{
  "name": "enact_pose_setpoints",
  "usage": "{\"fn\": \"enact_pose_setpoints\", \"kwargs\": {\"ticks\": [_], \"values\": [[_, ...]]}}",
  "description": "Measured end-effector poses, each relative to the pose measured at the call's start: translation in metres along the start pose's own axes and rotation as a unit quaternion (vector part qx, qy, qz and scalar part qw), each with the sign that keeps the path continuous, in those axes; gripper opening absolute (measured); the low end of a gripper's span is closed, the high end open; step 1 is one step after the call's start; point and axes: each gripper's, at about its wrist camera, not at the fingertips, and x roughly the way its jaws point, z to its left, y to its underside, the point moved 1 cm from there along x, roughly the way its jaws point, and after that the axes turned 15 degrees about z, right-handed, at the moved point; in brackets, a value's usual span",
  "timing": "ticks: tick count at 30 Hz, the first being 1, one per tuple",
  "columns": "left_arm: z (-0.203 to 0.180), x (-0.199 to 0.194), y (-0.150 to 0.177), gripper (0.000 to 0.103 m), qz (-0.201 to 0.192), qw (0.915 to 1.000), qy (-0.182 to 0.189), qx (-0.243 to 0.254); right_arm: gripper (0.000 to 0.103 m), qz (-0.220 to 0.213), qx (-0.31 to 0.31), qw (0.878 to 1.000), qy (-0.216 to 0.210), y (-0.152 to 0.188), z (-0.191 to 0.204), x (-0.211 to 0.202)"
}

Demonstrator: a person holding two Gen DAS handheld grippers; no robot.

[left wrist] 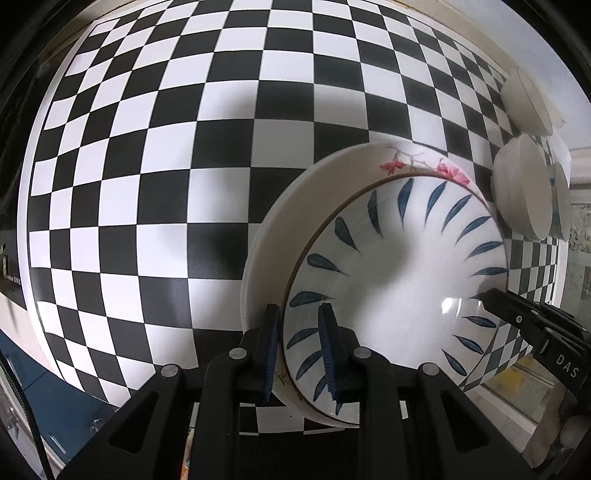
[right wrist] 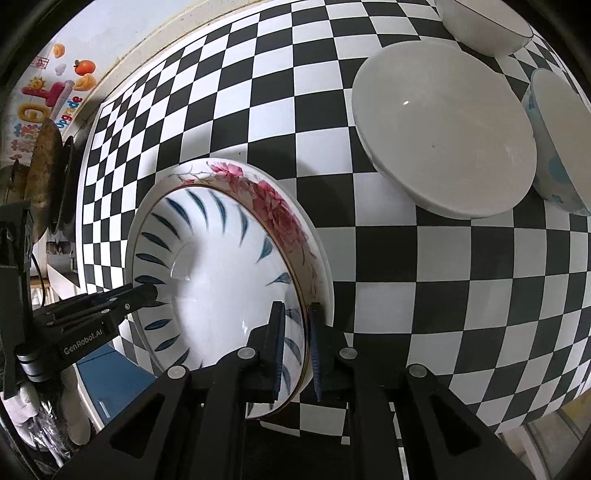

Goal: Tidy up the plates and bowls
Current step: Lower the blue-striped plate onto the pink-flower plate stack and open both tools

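A blue-leaf plate (left wrist: 399, 280) lies nested in a larger white dish with pink flowers (left wrist: 295, 206) on the checkered table. My left gripper (left wrist: 301, 354) is shut on the rims of both at their near edge. My right gripper (right wrist: 297, 350) is shut on the opposite rim of the same stack; the plate (right wrist: 221, 288) and the flowered dish (right wrist: 280, 214) show in the right wrist view. Each gripper shows in the other's view: the right gripper (left wrist: 484, 297) and the left gripper (right wrist: 155, 293).
A plain white bowl (right wrist: 443, 129) stands just beyond the stack, with a blue-patterned bowl (right wrist: 557, 147) and another white bowl (right wrist: 487, 26) near it. In the left wrist view two bowls (left wrist: 524, 192) stand at the right. The checkered table (left wrist: 166, 166) extends left. A shelf with clutter (right wrist: 44, 166) stands past the table's edge.
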Motion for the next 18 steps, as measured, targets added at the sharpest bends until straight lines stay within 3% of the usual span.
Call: {"fn": "enact_pose_setpoints", "kwargs": {"ticks": [10, 18], "values": [[0.002, -0.006, 0.009, 0.019, -0.021, 0.9992, -0.009, -0.034, 0.018, -0.002, -0.025, 1.0, -0.008, 0.001, -0.002, -0.005], [-0.013, -0.037, 0.043, 0.019, -0.078, 0.9962, -0.013, -0.035, 0.018, -0.042, -0.063, 0.997, 0.01, 0.031, 0.016, -0.033]]}}
